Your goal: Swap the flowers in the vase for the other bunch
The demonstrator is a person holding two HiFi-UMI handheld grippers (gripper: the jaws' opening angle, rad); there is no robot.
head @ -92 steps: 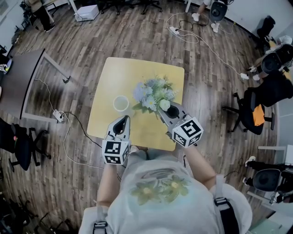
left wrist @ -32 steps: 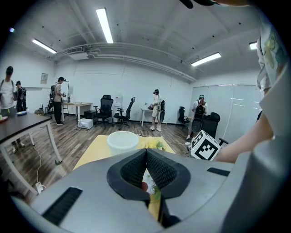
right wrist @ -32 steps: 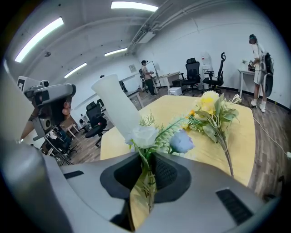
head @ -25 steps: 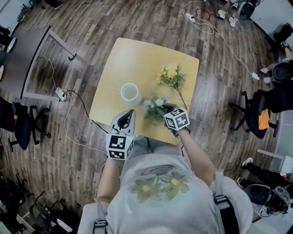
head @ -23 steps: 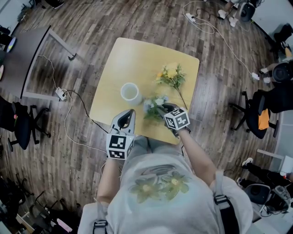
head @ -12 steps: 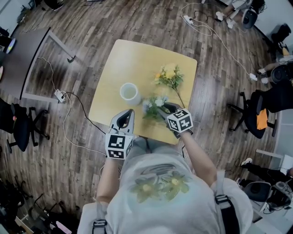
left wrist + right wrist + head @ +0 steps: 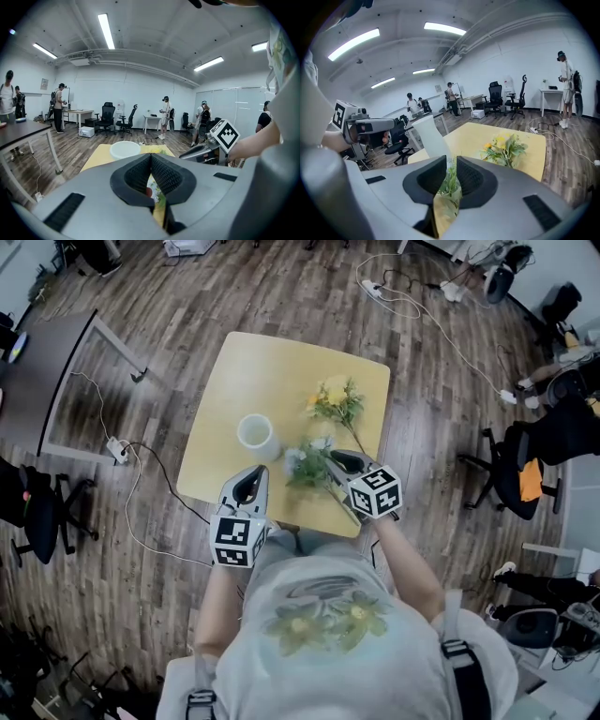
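A white vase stands empty on the yellow table. The yellow bunch lies to its right. A blue and white bunch lies near the table's front edge, its stem running under my right gripper. That gripper hovers above the stem. Its jaws have just been closing and keep a narrow gap; leaves show through it in the right gripper view, but nothing is gripped. My left gripper is shut and empty at the front edge, just short of the vase.
The table is small and its edges are close on every side. Office chairs stand to the right, cables trail over the wood floor, and a dark table is at the left. People stand far back in the room.
The right gripper has let go of the blue and white bunch, which stays lying on the table, and has risen above it. The left gripper has not moved.
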